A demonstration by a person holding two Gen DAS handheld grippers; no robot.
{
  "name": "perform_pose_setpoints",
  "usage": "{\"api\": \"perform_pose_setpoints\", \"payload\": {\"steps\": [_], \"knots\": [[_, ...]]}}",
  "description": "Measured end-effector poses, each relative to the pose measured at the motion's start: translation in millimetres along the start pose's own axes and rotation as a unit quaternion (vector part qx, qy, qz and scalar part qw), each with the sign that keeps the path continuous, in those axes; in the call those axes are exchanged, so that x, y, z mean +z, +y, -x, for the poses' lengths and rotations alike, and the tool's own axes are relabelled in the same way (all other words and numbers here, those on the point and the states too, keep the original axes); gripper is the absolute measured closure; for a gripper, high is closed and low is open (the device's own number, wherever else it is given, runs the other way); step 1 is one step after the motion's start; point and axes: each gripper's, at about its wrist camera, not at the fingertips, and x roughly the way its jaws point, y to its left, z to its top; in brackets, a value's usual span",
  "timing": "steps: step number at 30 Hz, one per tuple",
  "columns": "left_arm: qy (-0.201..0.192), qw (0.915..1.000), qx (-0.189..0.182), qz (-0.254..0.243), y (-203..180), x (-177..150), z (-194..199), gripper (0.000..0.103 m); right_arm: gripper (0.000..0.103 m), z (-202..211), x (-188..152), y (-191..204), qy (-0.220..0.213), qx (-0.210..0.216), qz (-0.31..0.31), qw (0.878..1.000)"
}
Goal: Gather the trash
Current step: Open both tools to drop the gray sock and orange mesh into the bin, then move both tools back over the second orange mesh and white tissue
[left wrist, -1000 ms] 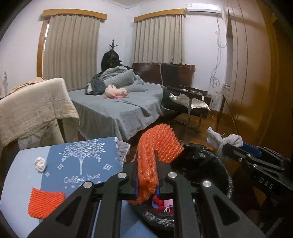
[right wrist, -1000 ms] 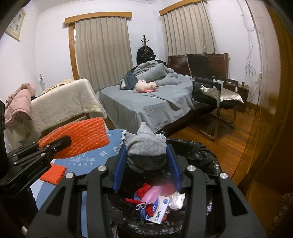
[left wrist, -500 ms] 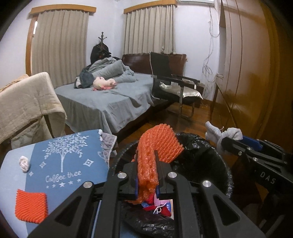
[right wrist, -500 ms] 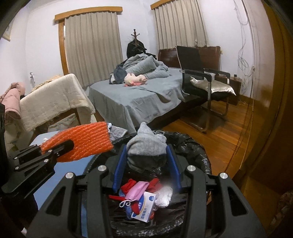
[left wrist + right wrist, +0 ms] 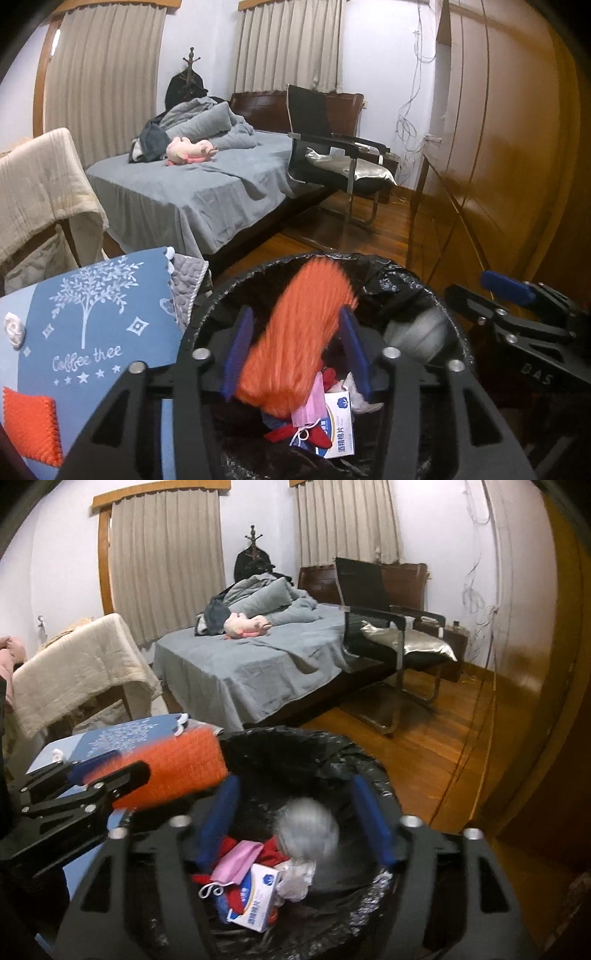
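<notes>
A black-bagged trash bin [image 5: 399, 280] [image 5: 347, 760] sits below both grippers, holding a pink mask, red scraps and a small white box [image 5: 255, 897]. My left gripper [image 5: 293, 350] is open over the bin; an orange foam net [image 5: 295, 332] blurs between its jaws, falling. It also shows in the right wrist view [image 5: 177, 771]. My right gripper [image 5: 295, 823] is open; a grey sock bundle [image 5: 306, 830] blurs below it, dropping into the bin. The bundle shows in the left wrist view [image 5: 417, 332] inside the bin.
A blue "Coffee tree" mat [image 5: 92, 317] covers the table left of the bin, with another orange foam net [image 5: 31, 424] and a white crumpled wad [image 5: 14, 328] on it. A bed [image 5: 192, 192], a black chair [image 5: 332, 155] and a wooden wardrobe [image 5: 498, 147] stand beyond.
Both grippers moved over the bin and opened. The orange foam net and the grey sock bundle left the jaws and are falling into the bin.
</notes>
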Motion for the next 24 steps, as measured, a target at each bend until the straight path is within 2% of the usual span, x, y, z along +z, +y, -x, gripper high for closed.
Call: {"api": "perform_pose_setpoints", "payload": {"steps": [2,3,6,8,13,24], "knots": [[0.000,1.0000,0.004,0.005,4,0,1,0.047,0.023,1,-1,-2,-0.003,-0.006,0.001,1.000],[-0.002,0.9999,0.007,0.008,7,0,3,0.044,0.014,2,-1,-2,-0.006,-0.012,0.002,1.000],[-0.010,0.9997,0.018,0.015,13,1,10,0.033,0.006,6,-4,-4,-0.014,-0.018,0.002,1.000],[-0.016,0.9994,0.027,0.017,17,2,16,0.025,0.005,7,-4,-4,-0.012,-0.014,-0.002,1.000],[-0.036,0.9976,0.055,0.024,33,1,42,0.015,0.005,14,0,3,-0.015,-0.005,-0.007,1.000],[-0.052,0.9901,0.118,0.056,84,-18,92,0.013,0.005,23,2,57,-0.014,0.041,0.014,0.999]]}}
